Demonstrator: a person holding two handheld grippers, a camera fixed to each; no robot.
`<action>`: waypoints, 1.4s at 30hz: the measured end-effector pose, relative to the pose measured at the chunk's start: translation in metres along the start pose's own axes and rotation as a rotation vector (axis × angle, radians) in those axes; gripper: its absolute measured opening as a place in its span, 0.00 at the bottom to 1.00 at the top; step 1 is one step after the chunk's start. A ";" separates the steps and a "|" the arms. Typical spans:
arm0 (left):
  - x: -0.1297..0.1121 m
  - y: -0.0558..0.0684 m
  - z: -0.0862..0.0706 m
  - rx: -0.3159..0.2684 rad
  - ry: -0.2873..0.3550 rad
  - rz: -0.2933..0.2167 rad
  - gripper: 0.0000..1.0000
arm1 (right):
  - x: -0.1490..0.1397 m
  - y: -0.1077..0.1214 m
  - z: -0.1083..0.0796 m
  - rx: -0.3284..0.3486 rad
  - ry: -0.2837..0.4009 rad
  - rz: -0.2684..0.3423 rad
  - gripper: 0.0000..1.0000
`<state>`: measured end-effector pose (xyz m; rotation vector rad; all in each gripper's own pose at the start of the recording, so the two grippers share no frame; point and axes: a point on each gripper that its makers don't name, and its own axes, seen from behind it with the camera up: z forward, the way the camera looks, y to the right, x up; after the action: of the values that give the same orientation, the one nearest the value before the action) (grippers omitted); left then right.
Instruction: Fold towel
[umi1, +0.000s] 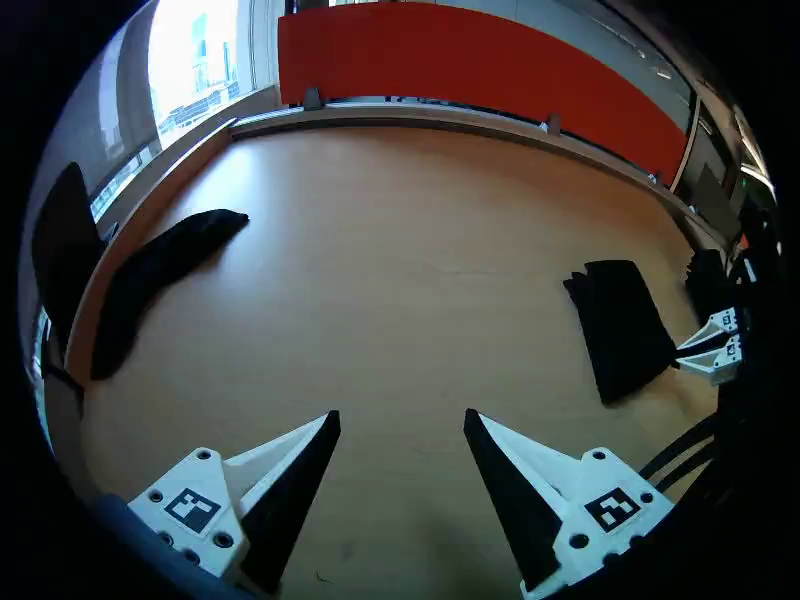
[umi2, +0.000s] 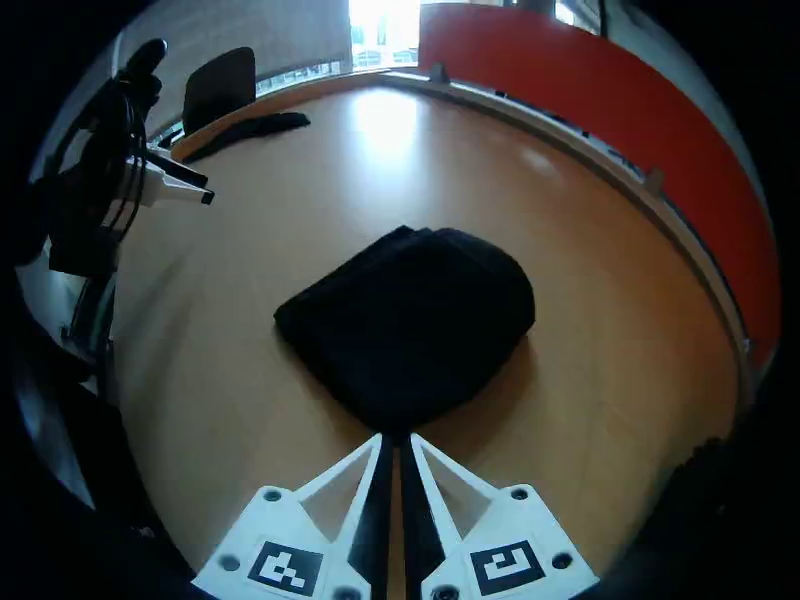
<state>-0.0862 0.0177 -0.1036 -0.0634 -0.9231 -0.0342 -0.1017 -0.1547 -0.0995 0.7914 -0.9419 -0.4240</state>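
Note:
A folded black towel (umi2: 410, 320) lies flat on the wooden table (umi2: 600, 330), straight ahead of my right gripper (umi2: 397, 440). That gripper's fingers stand almost together, with their tips at the towel's near edge; I cannot tell whether any cloth is pinched between them. The left gripper view has the same towel (umi1: 620, 325) at the right, with the right gripper (umi1: 683, 356) touching its corner. My left gripper (umi1: 400, 425) is open over bare table (umi1: 400, 260), holding nothing. It also appears far off at the table's left edge (umi2: 205, 190).
A second black cloth (umi1: 150, 280) lies stretched out along the table's far left edge, also seen as the cloth (umi2: 250, 128). A red partition (umi1: 470, 60) runs along the table's back edge. A dark chair (umi2: 220, 85) stands beyond the table, near the windows.

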 end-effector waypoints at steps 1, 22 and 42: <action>0.000 0.000 0.000 -0.001 0.001 0.000 0.92 | 0.004 0.001 -0.002 -0.002 0.007 -0.004 0.05; 0.011 0.007 -0.005 -0.018 0.028 0.010 0.92 | 0.127 0.019 -0.064 -0.067 0.199 -0.131 0.04; 0.024 0.012 -0.009 -0.030 0.051 0.020 0.92 | 0.160 0.058 -0.110 -0.151 0.264 -0.130 0.04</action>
<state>-0.0641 0.0294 -0.0904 -0.0991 -0.8707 -0.0305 0.0767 -0.1731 -0.0052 0.7519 -0.6074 -0.4851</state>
